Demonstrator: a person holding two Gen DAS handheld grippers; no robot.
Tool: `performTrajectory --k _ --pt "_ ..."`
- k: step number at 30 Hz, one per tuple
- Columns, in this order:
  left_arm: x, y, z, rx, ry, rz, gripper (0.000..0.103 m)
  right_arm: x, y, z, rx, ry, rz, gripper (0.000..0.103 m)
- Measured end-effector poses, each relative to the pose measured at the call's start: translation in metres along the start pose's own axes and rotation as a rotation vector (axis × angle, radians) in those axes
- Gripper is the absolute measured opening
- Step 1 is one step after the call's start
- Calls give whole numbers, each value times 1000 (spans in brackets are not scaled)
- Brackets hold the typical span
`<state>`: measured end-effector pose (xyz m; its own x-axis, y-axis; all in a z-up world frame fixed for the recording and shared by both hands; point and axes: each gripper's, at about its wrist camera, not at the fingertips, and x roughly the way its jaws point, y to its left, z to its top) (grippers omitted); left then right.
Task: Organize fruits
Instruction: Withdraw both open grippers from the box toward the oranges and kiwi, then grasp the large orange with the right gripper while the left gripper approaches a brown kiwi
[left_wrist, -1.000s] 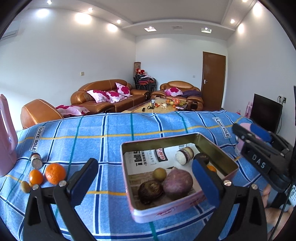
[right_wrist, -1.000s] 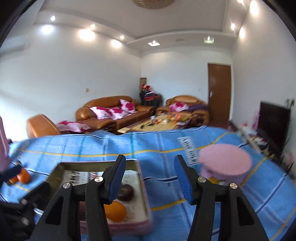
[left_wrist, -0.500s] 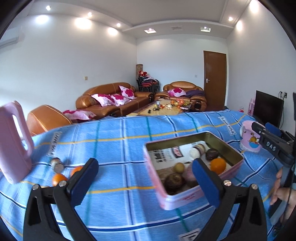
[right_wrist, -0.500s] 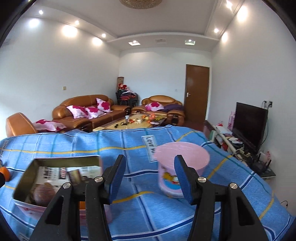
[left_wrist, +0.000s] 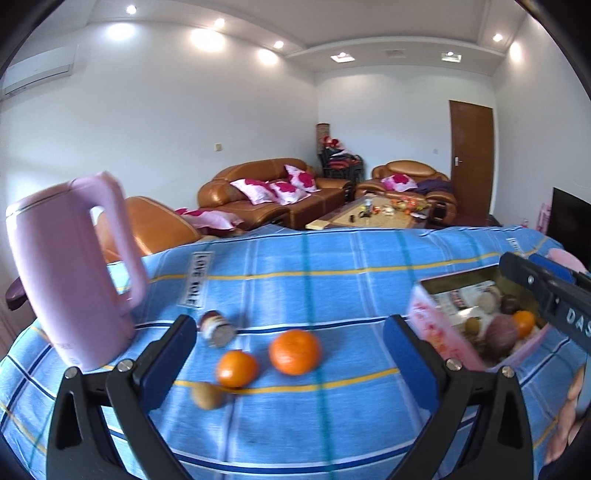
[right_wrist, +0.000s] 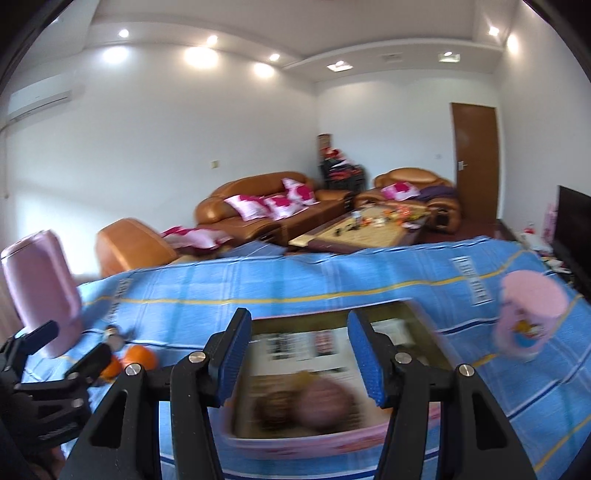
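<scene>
L gripper (left_wrist: 290, 352): jaws spread wide, nothing between pads, angled slightly down | R gripper (right_wrist: 299, 350): jaws parted narrower, pads clear of anything, angled slightly down | person's fingers (left_wrist: 576, 387) visible at right edge of left view

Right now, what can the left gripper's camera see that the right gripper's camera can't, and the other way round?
Only the left camera shows the small brownish fruit in front of the two oranges, the kettle's handle, and the fruit in the pink tin sharply, including an orange one.

Only the right camera shows the whole pink cup standing right of the tin; the tin's contents are blurred there.

Both show the blue checked cloth, pink kettle, little jar, tin, oranges and the sofas behind. Both grippers, left and right, are open and empty.
</scene>
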<state>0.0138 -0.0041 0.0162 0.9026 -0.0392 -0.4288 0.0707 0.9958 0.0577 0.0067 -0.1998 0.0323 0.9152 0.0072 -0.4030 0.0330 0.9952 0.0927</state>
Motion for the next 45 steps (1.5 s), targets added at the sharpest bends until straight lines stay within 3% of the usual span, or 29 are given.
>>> performTrajectory --k 8,16,21,26,32,38,41,45 --pt "17 48 -5 -44 33 40 103 22 60 -13 -34 59 87 57" --pt "30 96 -4 -135 91 79 103 43 94 -26 -74 145 155 57" --pt "34 120 -3 -150 126 174 103 68 115 -33 -113 246 214 57" --pt "39 134 -4 -149 165 196 103 93 133 -38 -108 342 258 57" --pt "41 127 -7 -51 215 98 103 118 148 -40 -123 416 252 56" --pt "44 107 -17 67 289 -72 98 136 154 -42 -116 479 260 56" --pt "46 86 -22 155 314 -101 95 136 152 -43 -108 487 270 50" --pt "47 73 -27 197 333 -130 88 136 148 -42 -91 488 290 49"
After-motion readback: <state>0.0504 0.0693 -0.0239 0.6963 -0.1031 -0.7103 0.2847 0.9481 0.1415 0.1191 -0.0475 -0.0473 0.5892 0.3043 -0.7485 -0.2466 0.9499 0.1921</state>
